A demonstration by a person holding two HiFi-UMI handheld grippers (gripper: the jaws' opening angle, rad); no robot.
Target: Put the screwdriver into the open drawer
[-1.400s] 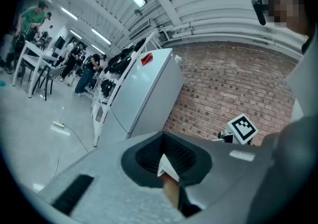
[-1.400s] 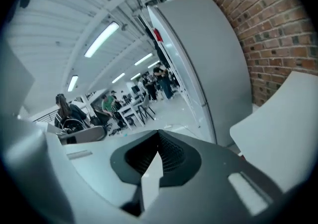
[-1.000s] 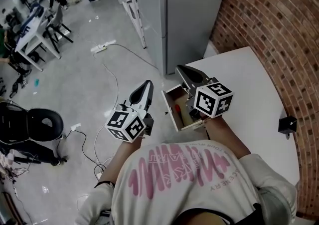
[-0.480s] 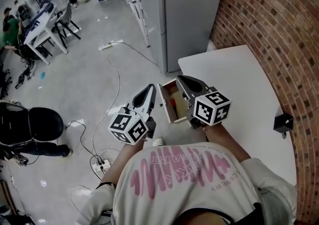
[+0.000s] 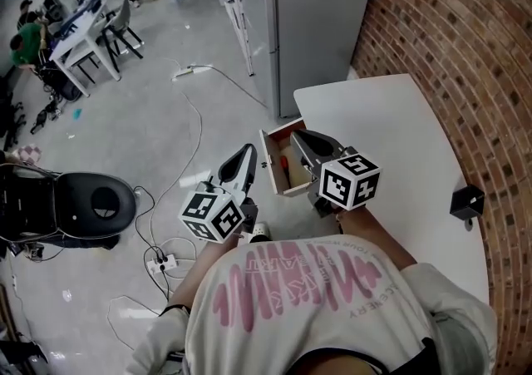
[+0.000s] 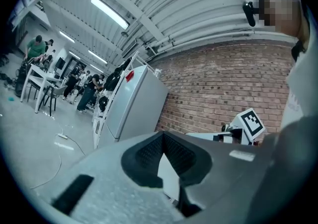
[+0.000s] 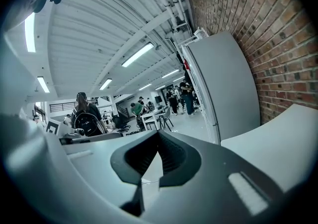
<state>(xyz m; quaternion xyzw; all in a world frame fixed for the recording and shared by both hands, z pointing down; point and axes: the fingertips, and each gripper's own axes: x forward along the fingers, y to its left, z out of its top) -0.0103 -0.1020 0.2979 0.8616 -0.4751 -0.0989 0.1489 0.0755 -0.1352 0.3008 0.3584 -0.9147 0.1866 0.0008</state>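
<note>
The wooden drawer (image 5: 270, 167) stands pulled out from the white table (image 5: 391, 140) toward the floor side. Inside it lies the screwdriver (image 5: 284, 163), of which a red handle shows. My right gripper (image 5: 296, 133) hangs over the drawer's table-side part, jaws shut and empty; the right gripper view (image 7: 158, 134) shows the same closed tips. To the left of the drawer, over the floor, my left gripper (image 5: 248, 150) is also shut with nothing in it (image 6: 163, 136). The right gripper's marker cube (image 6: 250, 123) shows in the left gripper view.
A tall grey cabinet (image 5: 320, 16) stands behind the table, against a brick wall (image 5: 465, 49). A small black object (image 5: 465, 203) sits at the table's right edge. A black chair (image 5: 91, 203), cables and a power strip (image 5: 162, 263) lie on the floor at left.
Both grippers have drawn back toward the person, away from the drawer. The right cube no longer covers the drawer's near side. Both stay shut and empty.
</note>
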